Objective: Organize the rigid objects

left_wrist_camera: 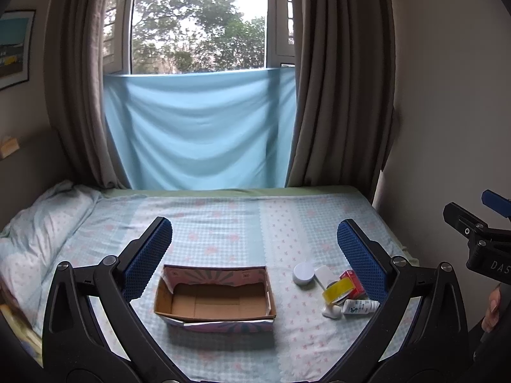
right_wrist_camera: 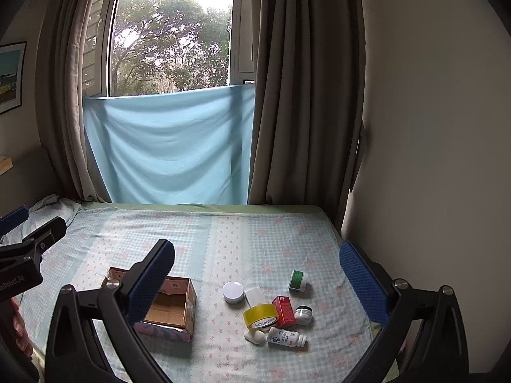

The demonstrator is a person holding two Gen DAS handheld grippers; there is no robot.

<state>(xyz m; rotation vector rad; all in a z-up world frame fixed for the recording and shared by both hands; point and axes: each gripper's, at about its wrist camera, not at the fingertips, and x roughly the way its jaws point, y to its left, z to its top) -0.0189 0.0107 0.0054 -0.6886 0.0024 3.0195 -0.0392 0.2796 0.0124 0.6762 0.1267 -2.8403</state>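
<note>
An open cardboard box (left_wrist_camera: 214, 301) sits on the bed, empty inside; it also shows in the right wrist view (right_wrist_camera: 172, 309). To its right lies a cluster: a white round lid (right_wrist_camera: 233, 291), a white block (right_wrist_camera: 255, 296), a yellow tape roll (right_wrist_camera: 260, 316), a red carton (right_wrist_camera: 283, 311), a small dark-lidded jar (right_wrist_camera: 303, 314), a green-labelled jar (right_wrist_camera: 298, 280), a white bottle lying down (right_wrist_camera: 286, 337) and a white case (right_wrist_camera: 254, 336). My left gripper (left_wrist_camera: 254, 255) is open and empty above the box. My right gripper (right_wrist_camera: 257, 274) is open and empty above the cluster.
The bed (right_wrist_camera: 223, 239) has a checked blue sheet. A pillow (left_wrist_camera: 41, 220) lies at the left. A blue cloth (left_wrist_camera: 198, 127) hangs under the window between brown curtains (left_wrist_camera: 338, 95). A wall (right_wrist_camera: 431, 127) borders the bed's right edge.
</note>
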